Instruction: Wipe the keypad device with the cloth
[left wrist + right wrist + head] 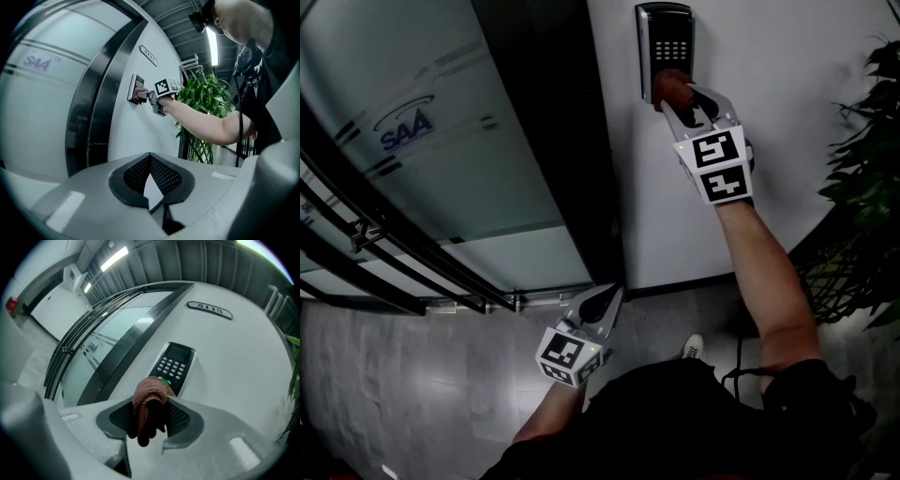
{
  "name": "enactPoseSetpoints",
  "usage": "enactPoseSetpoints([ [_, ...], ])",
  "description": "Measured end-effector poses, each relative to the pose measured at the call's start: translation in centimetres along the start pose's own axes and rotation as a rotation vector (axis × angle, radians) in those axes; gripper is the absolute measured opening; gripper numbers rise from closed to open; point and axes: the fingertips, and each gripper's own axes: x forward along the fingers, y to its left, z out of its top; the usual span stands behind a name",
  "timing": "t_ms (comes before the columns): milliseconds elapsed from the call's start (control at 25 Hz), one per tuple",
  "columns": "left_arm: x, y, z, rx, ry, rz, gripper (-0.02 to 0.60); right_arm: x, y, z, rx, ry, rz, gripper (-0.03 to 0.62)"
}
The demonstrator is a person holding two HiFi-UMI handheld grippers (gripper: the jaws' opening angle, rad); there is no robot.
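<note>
The keypad (666, 42) is fixed upright on a white wall (787, 122), just right of a dark door frame (553, 141). It is a slim dark box with a silvery edge. A blank screen sits at its top, and below that are rows of small pale buttons. In the right gripper view (176, 363), a green light shows at its lower end.

The right gripper (680, 98) is raised to it, with its jaws closed on the cloth (671, 87). The cloth is a reddish-brown, nubbly wad folded over the jaw tips, with loose ends hanging back between the pads. Its front presses on the lower part of the keypad, under the buttons, and partly hides the green light.

The left gripper (605, 305) hangs low by the person's waist, well apart from the keypad and pointing toward the foot of the door frame. Its jaws meet at the tips with nothing between them.

A frosted glass door (431, 150) with a blue logo lies left of the frame. A number plate (209, 309) is on the wall above the keypad. A leafy plant (862, 178) stands at the right.
</note>
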Motion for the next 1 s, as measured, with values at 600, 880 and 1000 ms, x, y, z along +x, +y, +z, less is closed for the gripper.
enactPoseSetpoints([
  [600, -0.5, -0.2, -0.1, 0.003, 0.011, -0.005, 0.015, -0.4, 2.3, -3.7, 0.002, 0.063, 0.027, 0.147],
  [880, -0.5, -0.2, -0.1, 0.012, 0.000, 0.016, 0.015, -0.6, 2.9, -4.6, 0.009, 0.072, 0.046, 0.147],
  [1000, 0.0, -0.1, 0.1, 0.017, -0.009, 0.024, 0.015, -0.6, 3.5, -5.2, 0.015, 0.077, 0.069, 0.147],
])
